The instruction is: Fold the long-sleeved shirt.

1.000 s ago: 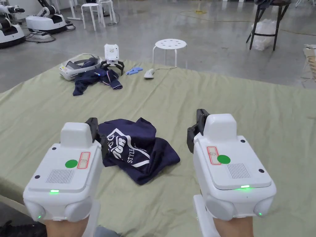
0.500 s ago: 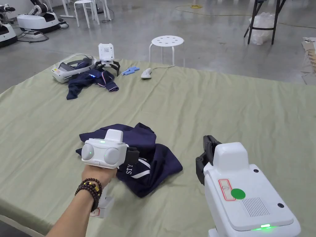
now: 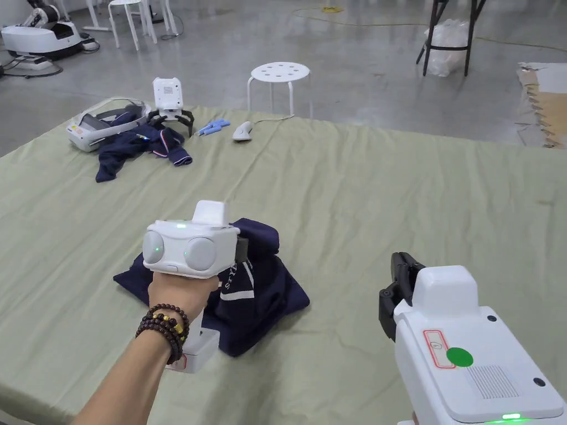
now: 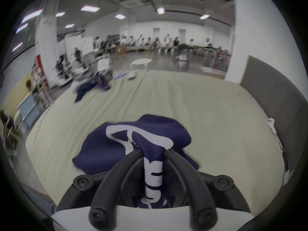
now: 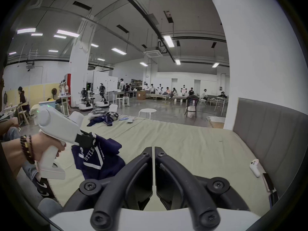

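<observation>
A navy long-sleeved shirt (image 3: 260,301) with white print lies crumpled near the front of the green sheet (image 3: 387,182). My left gripper (image 3: 243,252) is shut on a raised fold of it; in the left gripper view both jaws pinch the printed cloth (image 4: 152,161), and the rest of the shirt (image 4: 116,144) hangs down to the sheet. From the right gripper view, the left gripper (image 5: 85,141) lifts the shirt (image 5: 98,161). My right gripper (image 3: 400,293) hovers to the right of the shirt, apart from it, and its jaws (image 5: 153,151) are shut with nothing between them.
At the far left of the sheet lie another navy garment (image 3: 138,146), a white headset (image 3: 94,124), a spare gripper (image 3: 168,99), blue pens (image 3: 213,127) and a white scanner (image 3: 242,131). A white stool (image 3: 278,74) stands behind. A grey headboard (image 5: 266,143) borders the right side.
My left gripper has turned sideways, closed on the shirt and pulled a fold upward. The right gripper has dropped lower and nearer to me. The camera has shifted right.
</observation>
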